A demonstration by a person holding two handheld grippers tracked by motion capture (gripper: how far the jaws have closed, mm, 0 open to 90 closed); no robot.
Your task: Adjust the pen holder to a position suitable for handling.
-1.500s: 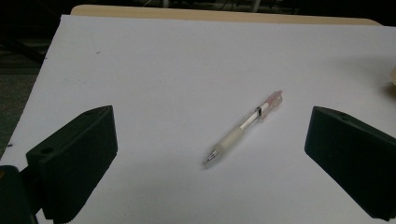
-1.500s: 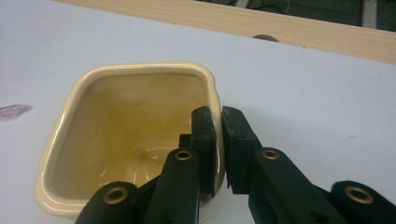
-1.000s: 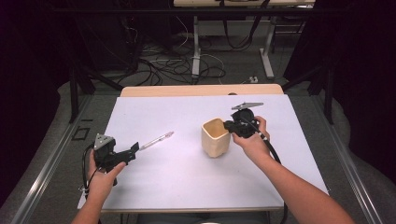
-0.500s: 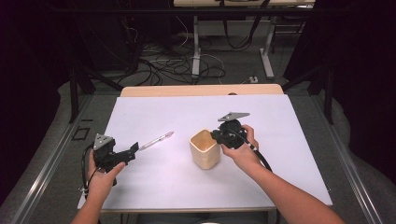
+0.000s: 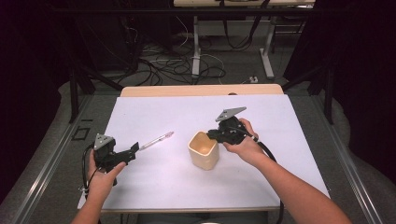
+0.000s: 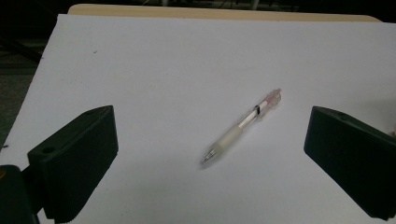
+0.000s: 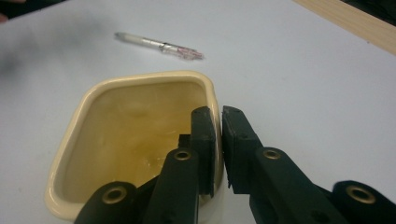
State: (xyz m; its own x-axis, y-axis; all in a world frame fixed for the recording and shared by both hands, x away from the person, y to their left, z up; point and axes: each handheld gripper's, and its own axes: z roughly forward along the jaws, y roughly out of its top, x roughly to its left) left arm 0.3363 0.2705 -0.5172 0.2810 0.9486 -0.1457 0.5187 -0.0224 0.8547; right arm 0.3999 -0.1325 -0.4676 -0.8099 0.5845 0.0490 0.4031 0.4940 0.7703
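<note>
Right gripper [image 5: 215, 135] clamped on the wall of the cream cup [image 5: 203, 150]: in the right gripper view one jaw sits inside the rim, the other outside, the thin wall [image 7: 218, 121] pinched between them. Cup stands upright on the white bench [image 5: 280, 121], roughly mid-bench, at about 9 o'clock from the right hand [image 5: 243, 144] in the high view.

Left gripper [image 5: 133, 150] jaws wide apart, nothing between the pads. It is held low over the near-left part of the bench.

Pen [image 5: 156, 140] lies flat on the bench, touching neither the cup nor either gripper. In the high view it sits at about 2 o'clock from the left gripper, just beyond the jaw tips, and at about 10 o'clock from the cup. Long axis runs 8 to 2 o'clock, pink cap end [image 6: 273, 95] far, writing tip [image 6: 208, 158] toward the left gripper.

In the left gripper view the pen [image 6: 240, 126] lies between the two open jaws, a bit right of centre, and slanted across the line of approach.

Judgement: left gripper is the nearer one and is free; the right is occupied with the cup. The pick likely turns on rolling the left wrist so the jaws close across the barrel.
</note>
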